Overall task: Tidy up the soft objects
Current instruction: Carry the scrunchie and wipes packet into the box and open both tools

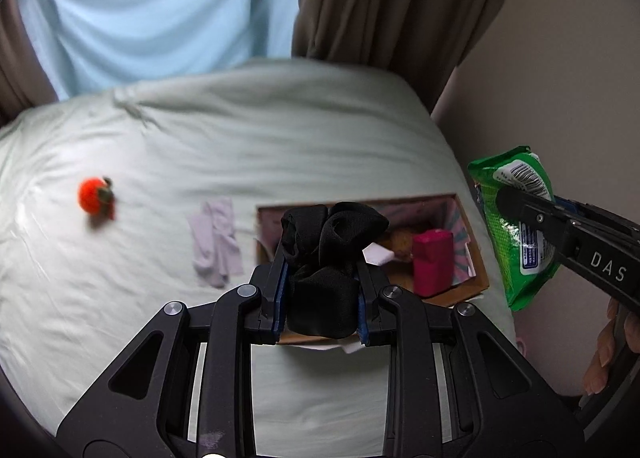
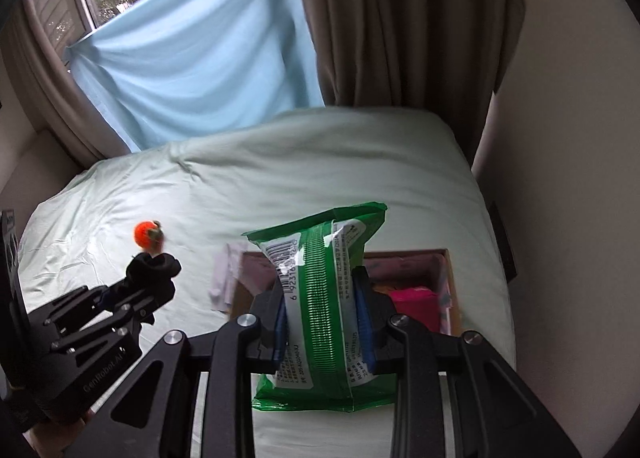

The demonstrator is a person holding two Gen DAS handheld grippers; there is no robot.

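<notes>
Left wrist view: we see the left tongs [image 1: 322, 290] clamped on a bundle of black socks [image 1: 328, 258], held above the near edge of an open cardboard box [image 1: 476, 254] that sits on the bed [image 1: 240, 146]. Inside the box we see a pink pack [image 1: 432, 262] and something tan, too blurred to name. Pale lilac socks [image 1: 216, 242] lie on the sheet just left of the box; an orange plush fruit [image 1: 96, 196] lies well apart, further left. Right wrist view: we see the right tongs [image 2: 322, 314] closed on a green wipes pack [image 2: 320, 298], held upright over the box's near side. A blue cloth [image 2: 192, 66] and brown curtain [image 2: 400, 18] hang behind the bed.
</notes>
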